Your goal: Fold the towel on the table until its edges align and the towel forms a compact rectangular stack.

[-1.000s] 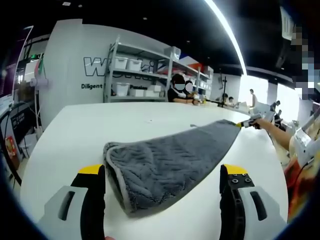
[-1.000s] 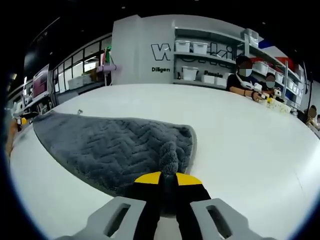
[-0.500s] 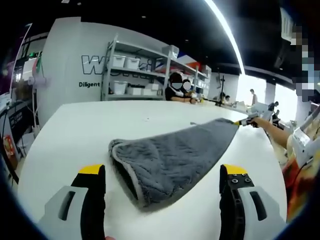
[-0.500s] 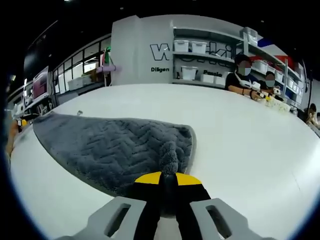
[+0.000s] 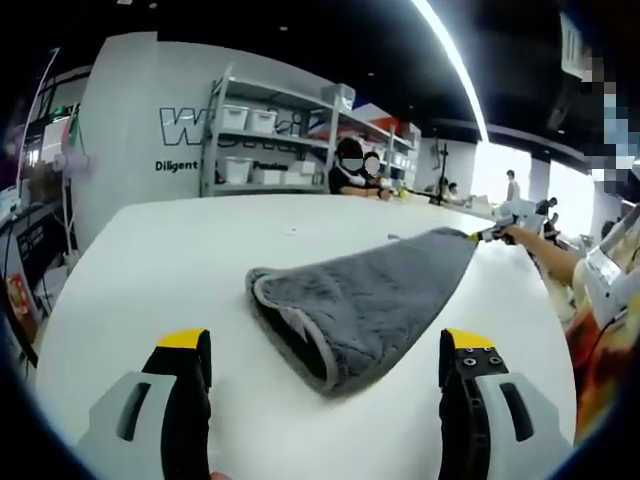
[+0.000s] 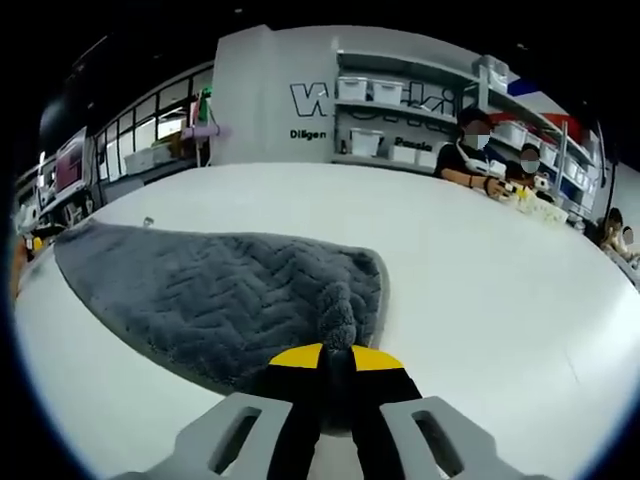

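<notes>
The right gripper is clenched on a pinched corner of the grey towel, probably to carry that end over for a fold. The towel lies on the white table, stretching ahead and left of its jaws. The left gripper hangs released, 2 jaws wide apart, the towel's doubled end just ahead between them. Bins sit on distant shelves; their contents are too small to tell.
</notes>
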Motion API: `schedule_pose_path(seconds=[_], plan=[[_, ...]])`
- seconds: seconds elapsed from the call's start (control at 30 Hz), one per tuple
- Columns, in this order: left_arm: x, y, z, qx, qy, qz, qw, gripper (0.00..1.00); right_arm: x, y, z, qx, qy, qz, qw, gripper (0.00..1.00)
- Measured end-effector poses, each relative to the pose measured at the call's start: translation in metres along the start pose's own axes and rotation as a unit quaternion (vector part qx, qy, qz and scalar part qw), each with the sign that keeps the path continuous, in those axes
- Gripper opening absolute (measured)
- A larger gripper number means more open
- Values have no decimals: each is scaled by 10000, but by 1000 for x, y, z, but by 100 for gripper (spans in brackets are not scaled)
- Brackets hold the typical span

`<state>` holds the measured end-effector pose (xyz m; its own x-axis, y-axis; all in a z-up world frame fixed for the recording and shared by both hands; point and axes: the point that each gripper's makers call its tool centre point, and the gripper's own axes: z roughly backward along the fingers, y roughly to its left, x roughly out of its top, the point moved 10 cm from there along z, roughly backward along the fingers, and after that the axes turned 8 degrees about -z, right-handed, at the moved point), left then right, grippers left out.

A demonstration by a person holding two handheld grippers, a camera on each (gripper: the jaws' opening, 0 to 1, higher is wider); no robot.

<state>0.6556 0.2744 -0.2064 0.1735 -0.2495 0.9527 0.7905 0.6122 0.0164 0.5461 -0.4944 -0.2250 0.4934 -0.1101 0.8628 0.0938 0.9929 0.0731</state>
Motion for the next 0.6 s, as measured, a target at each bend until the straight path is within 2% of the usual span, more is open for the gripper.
schedule_pose_path(seconds=[0.6], plan=[[-4,0,-2,-29,88,48,9999,96,6,-36,2,-386,241,-26,9990,5]])
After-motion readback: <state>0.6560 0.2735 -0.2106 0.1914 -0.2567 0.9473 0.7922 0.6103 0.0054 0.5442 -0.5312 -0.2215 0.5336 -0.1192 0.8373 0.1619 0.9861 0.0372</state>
